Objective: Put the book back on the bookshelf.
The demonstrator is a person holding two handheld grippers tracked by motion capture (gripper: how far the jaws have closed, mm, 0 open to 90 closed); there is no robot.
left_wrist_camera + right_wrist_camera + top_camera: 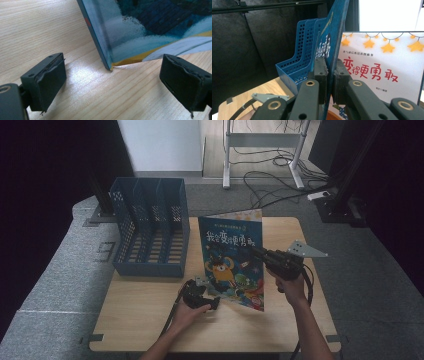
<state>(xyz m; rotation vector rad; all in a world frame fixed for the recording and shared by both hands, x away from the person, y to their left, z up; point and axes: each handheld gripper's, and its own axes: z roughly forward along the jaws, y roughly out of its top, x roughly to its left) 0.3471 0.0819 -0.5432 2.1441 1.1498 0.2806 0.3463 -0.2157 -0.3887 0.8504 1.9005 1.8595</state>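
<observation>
Item: thin blue picture book [232, 260], upright on the wooden surface [150, 320], long axis vertical, cover clenched by the right tool [257, 252] at 3 o'clock; left tool [212, 301] released at its 7 o'clock corner; blue perforated plastic file rack [150, 227] lies toward 10 o'clock.
</observation>
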